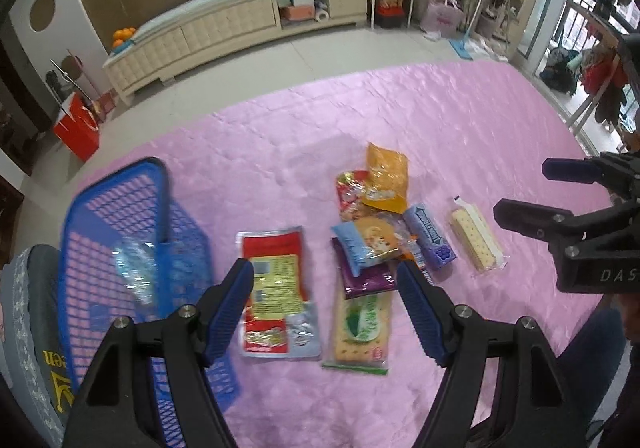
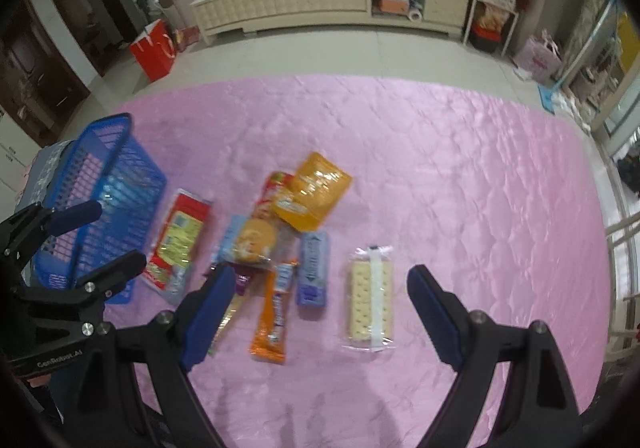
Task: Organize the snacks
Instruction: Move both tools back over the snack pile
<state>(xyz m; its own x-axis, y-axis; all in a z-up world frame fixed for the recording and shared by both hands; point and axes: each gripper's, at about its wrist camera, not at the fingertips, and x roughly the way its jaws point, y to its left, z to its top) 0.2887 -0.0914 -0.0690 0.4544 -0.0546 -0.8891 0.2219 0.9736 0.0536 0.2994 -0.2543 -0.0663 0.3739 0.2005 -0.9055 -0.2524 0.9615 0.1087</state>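
A pink quilted cloth [image 1: 440,120] carries a blue mesh basket [image 1: 132,232] at its left edge, holding a clear wrapper. Right of the basket lie glossy snack packets [image 1: 372,224]: red-yellow, orange, purple, and clear-wrapped crackers [image 2: 370,300] farthest right. Left gripper [image 1: 324,312] and right gripper [image 2: 320,312] hover above, jaws wide, empty.

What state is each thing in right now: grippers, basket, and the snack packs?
Left gripper: open, empty, above the snacks.
Right gripper: open, empty, above the snacks.
Basket: upright on the pink cloth, one clear wrapper inside.
Cracker pack: flat, apart from the pile.
Red pack: flat, beside the basket.
Orange pouch: atop the overlapping pile.
Purple pack: flat, sealed.
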